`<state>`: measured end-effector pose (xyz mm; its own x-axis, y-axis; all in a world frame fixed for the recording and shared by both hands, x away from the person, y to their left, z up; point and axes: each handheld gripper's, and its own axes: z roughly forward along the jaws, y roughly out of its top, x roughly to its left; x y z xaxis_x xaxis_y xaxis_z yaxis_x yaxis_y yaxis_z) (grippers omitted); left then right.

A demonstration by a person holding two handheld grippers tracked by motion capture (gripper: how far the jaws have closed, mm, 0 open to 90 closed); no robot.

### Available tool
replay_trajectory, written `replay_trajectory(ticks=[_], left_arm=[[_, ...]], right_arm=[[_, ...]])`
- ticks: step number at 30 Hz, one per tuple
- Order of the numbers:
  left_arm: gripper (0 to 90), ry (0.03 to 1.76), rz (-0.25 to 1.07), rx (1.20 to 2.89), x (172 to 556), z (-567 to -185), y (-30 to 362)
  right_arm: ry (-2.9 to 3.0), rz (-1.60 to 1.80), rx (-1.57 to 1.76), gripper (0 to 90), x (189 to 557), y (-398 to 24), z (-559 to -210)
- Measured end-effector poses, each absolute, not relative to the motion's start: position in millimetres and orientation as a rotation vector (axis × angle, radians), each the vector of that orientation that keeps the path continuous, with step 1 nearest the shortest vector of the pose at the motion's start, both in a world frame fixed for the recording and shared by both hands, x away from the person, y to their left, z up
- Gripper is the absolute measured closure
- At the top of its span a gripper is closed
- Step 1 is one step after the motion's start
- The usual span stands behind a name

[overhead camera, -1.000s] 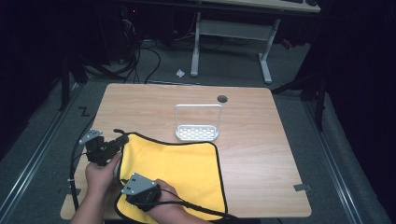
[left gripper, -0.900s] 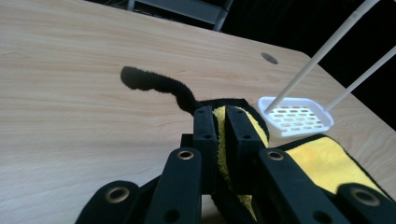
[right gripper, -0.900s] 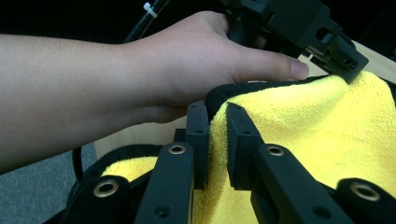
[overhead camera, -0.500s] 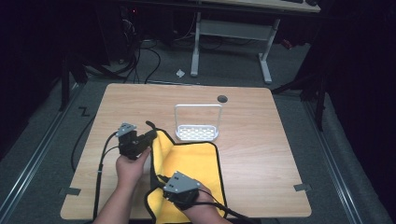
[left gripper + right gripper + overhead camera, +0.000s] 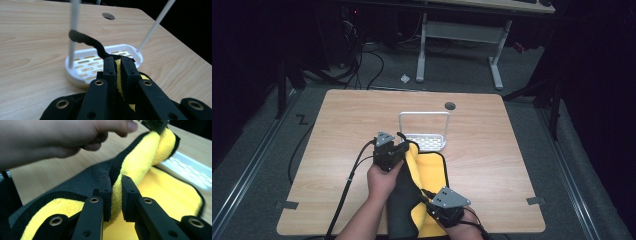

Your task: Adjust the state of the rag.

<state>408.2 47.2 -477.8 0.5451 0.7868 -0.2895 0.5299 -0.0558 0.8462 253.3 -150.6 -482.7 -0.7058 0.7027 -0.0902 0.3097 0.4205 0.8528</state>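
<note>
Both my jaws clamped on cloth (image 5: 427, 172) edge: left gripper (image 5: 404, 146), right gripper (image 5: 432, 210). Fold roughly half over, yellow face exposed. Remaining: lay edge flat on desk (image 5: 492, 135), release.

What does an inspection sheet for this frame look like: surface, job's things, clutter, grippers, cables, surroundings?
Surface: wooden table with a round hole near the far edge.
Job's things: yellow cloth with black edging and a dark back, its left edge lifted and folded over toward the right.
Clutter: white rack with a wire hoop, just beyond the cloth.
Grippers: left gripper shut on the cloth's far corner; right gripper shut on its near edge.
Cables: black cable trails from the left gripper across the table; more lie on the floor.
Surroundings: dark room, grey floor, white desk legs behind.
</note>
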Motion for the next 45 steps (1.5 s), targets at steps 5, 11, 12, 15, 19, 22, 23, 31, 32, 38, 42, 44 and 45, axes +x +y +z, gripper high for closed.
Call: replay_trajectory(ticks=[5, 11, 12, 15, 19, 22, 23, 31, 32, 38, 42, 44, 45], left_arm=[[82.6, 1.095, 0.291, 1.74, 409, -481, 27], [82.0, 1.106, 0.27, 1.752, 414, -485, 11], [81.9, 1.107, 0.269, 1.756, 414, -486, 8], [81.9, 1.096, 0.258, 1.778, 416, -489, 1], [80.2, 1.058, 0.232, 1.78, 416, -488, -13], [66.4, 1.011, 0.159, 1.78, 416, -487, -25], [63.5, 1.001, 0.154, 1.779, 415, -486, -27], [56.6, 1.011, 0.154, 1.771, 413, -486, -11], [56.6, 1.017, 0.155, 1.774, 412, -487, -7], [58.6, 1.038, 0.169, 1.778, 407, -492, 15], [64.0, 1.043, 0.175, 1.787, 400, -496, 29], [66.1, 1.038, 0.173, 1.796, 395, -497, 36], [67.8, 1.03, 0.181, 1.804, 392, -498, 40]], right_arm=[[2.238, 1.174, 0.914, 80.6, 250, -170, -489], [2.252, 1.139, 0.967, 80.1, 250, -186, -497], [2.256, 1.131, 0.973, 79.6, 249, -188, -499], [2.263, 1.117, 0.986, 79.4, 248, -193, -502], [2.253, 1.106, 1.002, 73.1, 244, -200, -502], [2.226, 1.119, 1.03, 67.2, 243, -207, -501], [2.203, 1.12, 1.039, 65.7, 243, -210, -500], [2.159, 1.124, 1.099, 65.1, 251, -222, -500], [2.164, 1.124, 1.103, 65.2, 251, -222, -501], [2.186, 1.107, 1.082, 65.9, 253, -215, -504], [2.2, 1.095, 1.074, 66.5, 255, -213, -506], [2.205, 1.094, 1.069, 66.9, 256, -213, -506], [2.206, 1.091, 1.072, 67.2, 256, -212, -507]])
